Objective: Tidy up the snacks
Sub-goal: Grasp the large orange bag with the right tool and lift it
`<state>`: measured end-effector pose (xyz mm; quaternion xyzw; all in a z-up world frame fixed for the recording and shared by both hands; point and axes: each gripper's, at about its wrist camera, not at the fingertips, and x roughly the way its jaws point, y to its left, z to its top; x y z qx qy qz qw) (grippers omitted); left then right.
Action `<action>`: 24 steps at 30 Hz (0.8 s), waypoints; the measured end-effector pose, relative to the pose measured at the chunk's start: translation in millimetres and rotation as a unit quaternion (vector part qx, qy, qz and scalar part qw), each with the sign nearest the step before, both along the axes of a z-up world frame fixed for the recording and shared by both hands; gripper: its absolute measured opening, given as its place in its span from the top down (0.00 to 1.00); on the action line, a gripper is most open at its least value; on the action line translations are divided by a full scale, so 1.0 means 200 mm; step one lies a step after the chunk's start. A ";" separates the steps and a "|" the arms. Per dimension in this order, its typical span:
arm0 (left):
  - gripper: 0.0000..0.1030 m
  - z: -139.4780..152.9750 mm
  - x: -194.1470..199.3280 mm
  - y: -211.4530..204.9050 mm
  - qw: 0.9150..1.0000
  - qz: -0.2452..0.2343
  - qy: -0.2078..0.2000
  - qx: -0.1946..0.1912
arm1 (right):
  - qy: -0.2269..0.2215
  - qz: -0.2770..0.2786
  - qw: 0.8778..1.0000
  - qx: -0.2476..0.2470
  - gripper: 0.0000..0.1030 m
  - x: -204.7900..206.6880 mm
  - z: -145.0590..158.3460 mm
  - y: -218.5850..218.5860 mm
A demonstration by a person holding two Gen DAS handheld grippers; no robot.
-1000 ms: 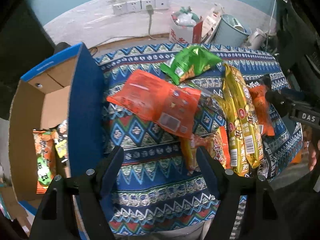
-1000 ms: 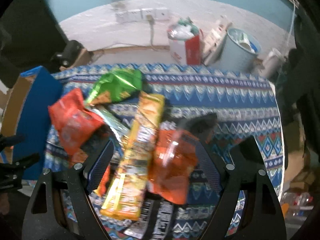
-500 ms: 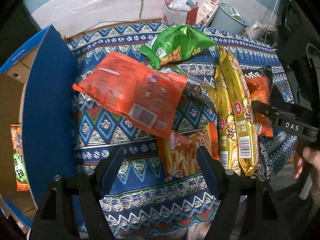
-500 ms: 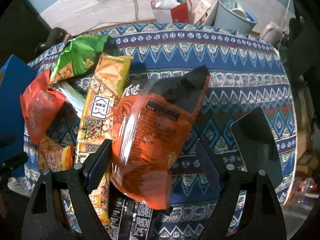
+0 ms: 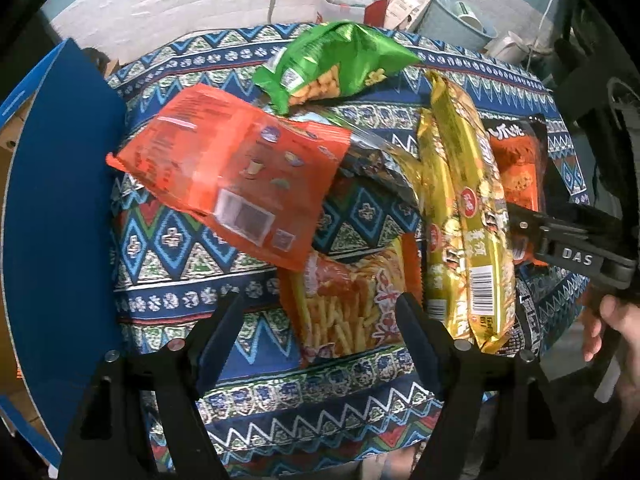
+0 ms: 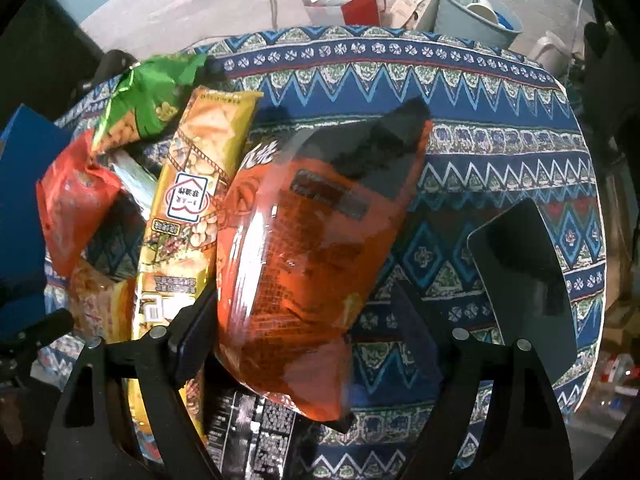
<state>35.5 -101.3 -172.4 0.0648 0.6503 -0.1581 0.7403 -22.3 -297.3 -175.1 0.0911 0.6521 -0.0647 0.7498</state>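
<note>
Snack bags lie in a heap on the patterned cloth (image 5: 168,240). My left gripper (image 5: 320,312) points down over a bag of fries-like sticks (image 5: 348,304); its jaws are opening, and the bag lies between them without being pressed. A red-orange bag (image 5: 236,176), a green bag (image 5: 336,64) and long gold packs (image 5: 464,216) lie beyond. My right gripper (image 6: 304,316) stands open astride an orange-and-black bag (image 6: 312,248), its left finger (image 6: 196,320) at the bag's edge. The same right gripper (image 5: 560,236) also shows in the left wrist view.
A blue cardboard box flap (image 5: 60,220) stands along the left edge of the table. A black tablet (image 6: 524,280) lies on the cloth to the right. A black printed pack (image 6: 256,432) lies under the orange bag. A pale bin (image 6: 476,12) and a red bag (image 6: 360,4) stand on the floor behind.
Both grippers have come down closer to the snacks. The fries bag now sits between the left fingers, and the orange-and-black bag fills the space between the right fingers.
</note>
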 end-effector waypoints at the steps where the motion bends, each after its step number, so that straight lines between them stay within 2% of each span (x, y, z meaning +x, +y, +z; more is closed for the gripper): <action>1: 0.23 -0.01 0.00 -0.02 1.000 -0.002 0.001 0.001 | 0.002 0.001 1.000 0.002 0.20 0.00 -0.02 0.01; 2: 0.23 -0.02 0.00 -0.04 1.000 -0.005 0.003 0.001 | 0.001 0.001 1.000 0.004 0.20 0.01 -0.03 0.00; 8: 0.22 -0.09 -0.03 -0.17 1.000 -0.019 0.013 0.008 | -0.005 0.006 1.000 0.017 0.48 -0.01 -0.05 0.00; 12: 0.17 -0.15 -0.03 -0.26 0.999 -0.026 0.009 0.022 | -0.011 0.007 1.000 -0.009 0.51 -0.02 -0.01 -0.02; 16: 0.17 -0.22 -0.03 -0.31 0.999 -0.029 0.012 0.034 | -0.026 0.005 0.999 -0.028 0.51 -0.04 0.05 -0.03; 21: 0.14 -0.27 -0.02 -0.31 0.999 -0.023 0.012 0.030 | -0.041 0.007 0.998 -0.040 0.50 -0.06 0.14 -0.03; 24: 0.13 -0.29 -0.02 -0.34 0.999 -0.027 0.007 0.031 | -0.043 0.011 0.998 -0.047 0.50 -0.06 0.14 -0.05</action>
